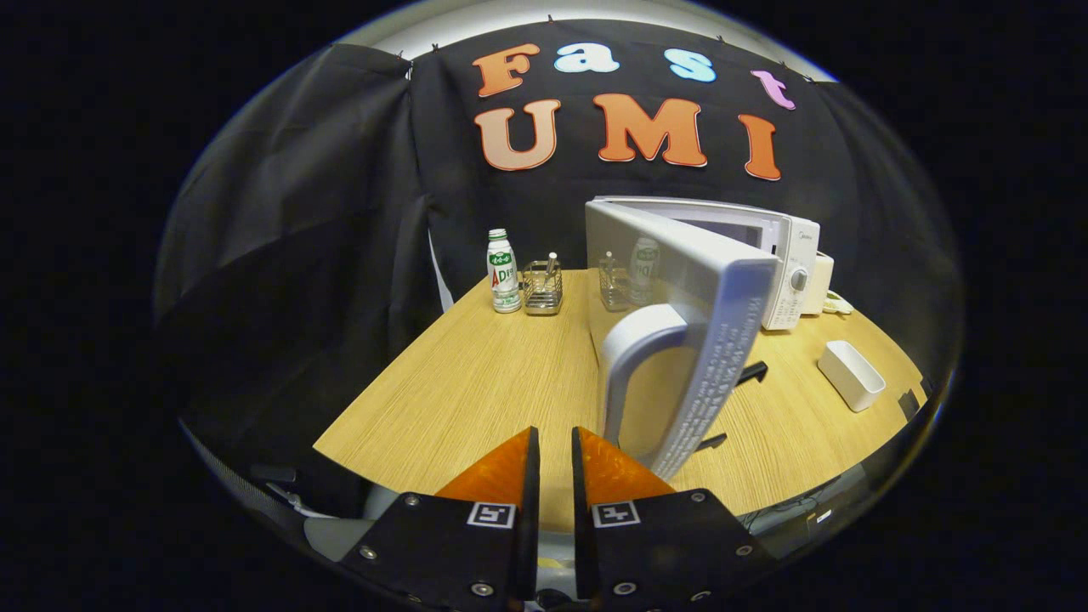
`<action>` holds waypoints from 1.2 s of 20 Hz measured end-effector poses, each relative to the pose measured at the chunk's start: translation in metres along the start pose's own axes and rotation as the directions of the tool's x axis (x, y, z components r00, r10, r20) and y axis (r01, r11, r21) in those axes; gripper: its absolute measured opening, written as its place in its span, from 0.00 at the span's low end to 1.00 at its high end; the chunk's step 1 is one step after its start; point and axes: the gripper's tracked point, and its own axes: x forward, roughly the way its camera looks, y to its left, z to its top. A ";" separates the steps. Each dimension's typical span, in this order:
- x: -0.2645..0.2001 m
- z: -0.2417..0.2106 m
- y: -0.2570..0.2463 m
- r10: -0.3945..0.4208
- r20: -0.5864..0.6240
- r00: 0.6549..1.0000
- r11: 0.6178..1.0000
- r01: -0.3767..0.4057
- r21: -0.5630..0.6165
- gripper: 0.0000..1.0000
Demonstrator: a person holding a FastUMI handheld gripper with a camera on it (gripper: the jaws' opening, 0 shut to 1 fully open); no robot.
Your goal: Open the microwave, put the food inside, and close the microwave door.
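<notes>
The hand-held gripper point(554, 459) sits low over the near edge of the wooden surface point(476, 382), its two orange fingers point(501, 472) nearly together with only a narrow gap between them and nothing held. Just ahead and to the right of the fingers, the microwave door point(680, 340) stands swung open, its curved handle point(633, 357) facing the gripper. The white microwave point(786, 255) stands beyond the door at the back of the surface. A white rectangular dish point(850, 374) lies to the right. A bottle point(503, 272) and a wire holder point(543, 289) stand at the back.
</notes>
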 end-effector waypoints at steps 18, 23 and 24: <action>0.057 0.050 -0.207 -0.379 -0.023 0.925 0.924 0.379 0.056 0.13; 0.090 0.073 -0.258 -0.369 -0.009 0.930 0.926 0.368 0.081 0.13; 0.100 0.080 -0.264 -0.347 -0.003 0.938 0.934 0.346 0.087 0.13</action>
